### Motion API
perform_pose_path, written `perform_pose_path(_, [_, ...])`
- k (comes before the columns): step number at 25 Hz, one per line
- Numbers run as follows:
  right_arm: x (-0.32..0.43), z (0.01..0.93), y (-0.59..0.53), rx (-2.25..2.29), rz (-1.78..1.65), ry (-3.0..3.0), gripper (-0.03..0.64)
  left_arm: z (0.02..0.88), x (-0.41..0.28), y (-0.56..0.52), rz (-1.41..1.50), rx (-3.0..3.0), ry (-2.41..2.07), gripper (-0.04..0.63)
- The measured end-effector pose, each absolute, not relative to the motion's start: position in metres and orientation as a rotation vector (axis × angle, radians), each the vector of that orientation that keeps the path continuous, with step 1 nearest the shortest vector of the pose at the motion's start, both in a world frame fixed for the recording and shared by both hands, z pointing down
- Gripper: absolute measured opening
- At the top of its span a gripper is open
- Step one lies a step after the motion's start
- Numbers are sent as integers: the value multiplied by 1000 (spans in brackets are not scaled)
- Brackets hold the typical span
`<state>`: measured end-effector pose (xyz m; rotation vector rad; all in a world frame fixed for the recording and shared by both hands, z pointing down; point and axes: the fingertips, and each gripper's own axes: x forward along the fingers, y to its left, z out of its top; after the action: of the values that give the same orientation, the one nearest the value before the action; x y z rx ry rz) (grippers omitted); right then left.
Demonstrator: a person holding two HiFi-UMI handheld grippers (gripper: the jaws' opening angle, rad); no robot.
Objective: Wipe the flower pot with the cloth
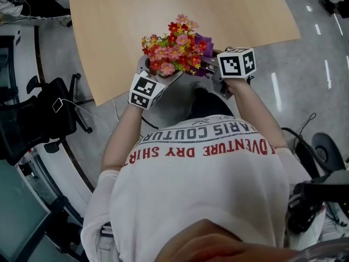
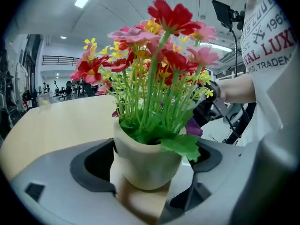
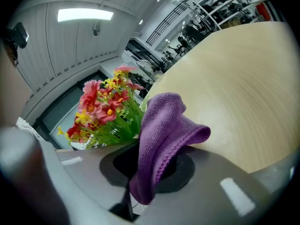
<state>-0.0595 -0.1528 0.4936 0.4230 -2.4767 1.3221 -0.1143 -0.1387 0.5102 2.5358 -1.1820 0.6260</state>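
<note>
Left gripper point(image 2: 154, 150) clamped on the cream flower pot point(image 2: 146, 161), at the table's point(image 1: 163, 15) near edge. Right gripper point(image 3: 152, 168) pinches the purple cloth point(image 3: 164, 121), just right of the flowers point(image 2: 154, 46). Risk: a hard wipe could twist the rounded pot loose, and it would likely drop.

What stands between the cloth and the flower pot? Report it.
Nothing separate shows. The right gripper holds the cloth right beside the flowers, and the left gripper holds the pot. Only a leaf overhangs the pot's rim toward the cloth.
</note>
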Motion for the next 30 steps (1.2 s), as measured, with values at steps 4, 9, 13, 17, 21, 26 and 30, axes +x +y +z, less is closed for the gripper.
perform_pose_path(4, [-59,510,-157,459,1214,-2406,44,510,-114,-141,621,2539,-1186,482])
perform_pose_path(9, [-57,534,-155,441,1100,-2284,44,511,-114,-140,638,2533,-1181,482])
perform_pose_path(13, [-56,539,-156,431,1120,-2241,44,511,-113,-140,653,2530,-1167,482])
perform_pose_path(17, [-54,536,-155,454,1093,-2245,44,511,-114,-139,678,2542,-1146,482])
perform_pose_path(21, [-37,525,-159,549,1091,-2287,44,509,-120,-138,740,2530,-1177,483])
perform_pose_path(26, [-14,508,-152,651,1127,-2353,44,503,-128,-126,679,2446,-1333,483])
perform_pose_path(30, [-1,498,-140,694,1163,-2400,44,495,-127,-118,566,2348,-1489,485])
